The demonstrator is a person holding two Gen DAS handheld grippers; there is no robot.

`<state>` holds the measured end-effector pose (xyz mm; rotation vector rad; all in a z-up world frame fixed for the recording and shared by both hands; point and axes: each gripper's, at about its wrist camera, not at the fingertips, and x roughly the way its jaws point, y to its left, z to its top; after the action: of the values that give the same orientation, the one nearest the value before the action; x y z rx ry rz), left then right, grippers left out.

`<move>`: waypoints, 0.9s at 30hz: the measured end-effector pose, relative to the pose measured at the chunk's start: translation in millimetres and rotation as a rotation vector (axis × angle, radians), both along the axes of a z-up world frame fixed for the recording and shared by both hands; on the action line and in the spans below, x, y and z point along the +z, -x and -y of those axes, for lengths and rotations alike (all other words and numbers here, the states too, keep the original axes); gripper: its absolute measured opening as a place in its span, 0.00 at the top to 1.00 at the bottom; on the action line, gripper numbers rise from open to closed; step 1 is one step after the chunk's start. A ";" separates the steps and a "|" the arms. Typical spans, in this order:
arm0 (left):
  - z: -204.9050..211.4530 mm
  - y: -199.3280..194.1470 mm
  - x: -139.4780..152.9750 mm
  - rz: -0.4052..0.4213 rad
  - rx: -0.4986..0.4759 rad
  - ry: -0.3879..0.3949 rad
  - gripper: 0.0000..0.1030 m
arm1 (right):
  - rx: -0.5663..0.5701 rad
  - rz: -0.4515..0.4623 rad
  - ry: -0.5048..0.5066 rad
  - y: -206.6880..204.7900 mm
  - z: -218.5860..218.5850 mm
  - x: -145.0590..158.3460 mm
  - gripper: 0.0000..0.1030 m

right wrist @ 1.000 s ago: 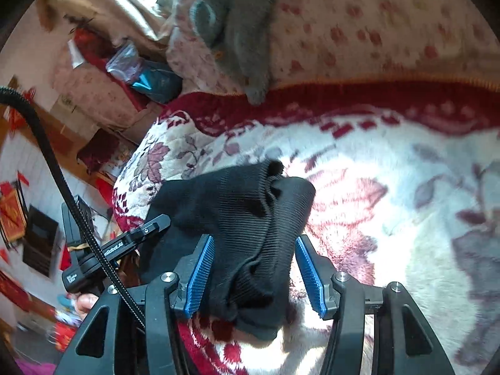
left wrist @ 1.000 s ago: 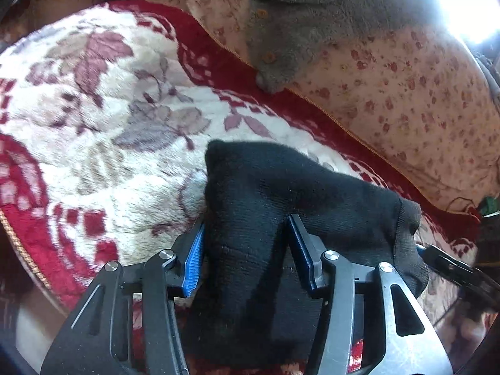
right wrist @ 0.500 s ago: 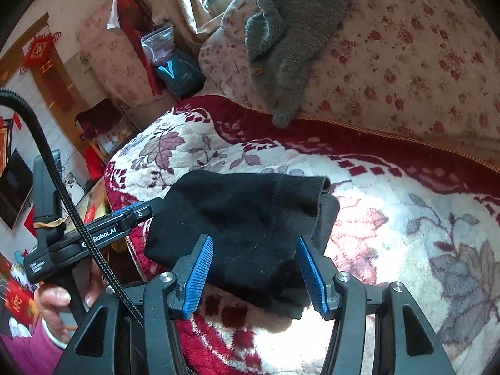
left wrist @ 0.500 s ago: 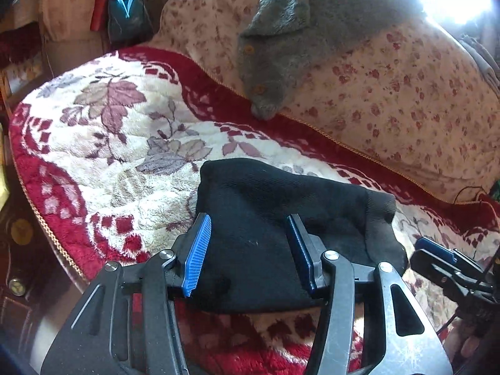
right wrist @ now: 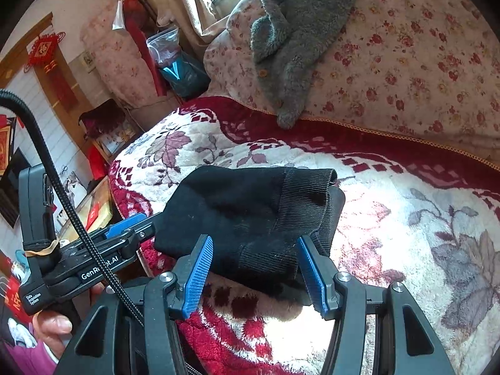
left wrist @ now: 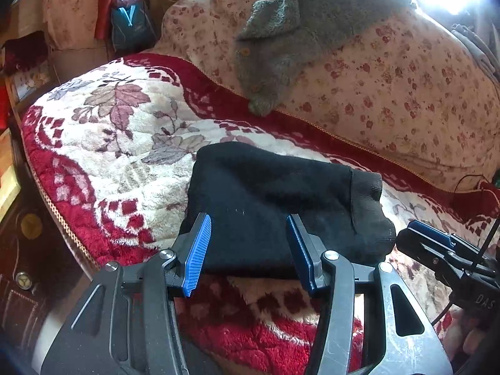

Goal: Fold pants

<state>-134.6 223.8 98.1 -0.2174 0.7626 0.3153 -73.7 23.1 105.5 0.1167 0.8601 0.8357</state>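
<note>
The pants (left wrist: 275, 206) lie folded into a compact black bundle on the blanket (left wrist: 103, 143), close to its front edge, where red border and gold piping drop off toward dark furniture. The ribbed waistband (right wrist: 309, 200) faces the right side of the bundle, its layers slightly stepped; the opposite end is a smooth rounded fold.

The left gripper (left wrist: 248, 250) hangs over the near edge of the bundle with its jaws apart and clear of the cloth, gripping nothing. The right gripper (right wrist: 254, 270) is likewise spread above the waistband end, pads off the fabric.

Behind the bundle, a broad stretch of blanket lies bare up to the floral cushion (left wrist: 390, 87), over which a grey garment (left wrist: 290, 31) drapes. To the right in the right wrist view the blanket runs on, open.
</note>
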 end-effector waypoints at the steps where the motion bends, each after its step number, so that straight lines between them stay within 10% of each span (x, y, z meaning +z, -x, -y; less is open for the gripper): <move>1: 0.8 1.1 -0.2 0.000 0.000 -0.003 0.52 | 0.001 0.005 0.004 1.5 -0.7 0.3 0.48; 27: 8.2 10.2 1.0 -0.006 0.022 -0.028 0.52 | 0.030 0.000 0.000 10.3 -6.1 0.7 0.47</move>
<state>-144.8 215.6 99.1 -0.1980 0.7620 0.3474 -84.0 29.1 106.2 0.1042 0.8637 0.8641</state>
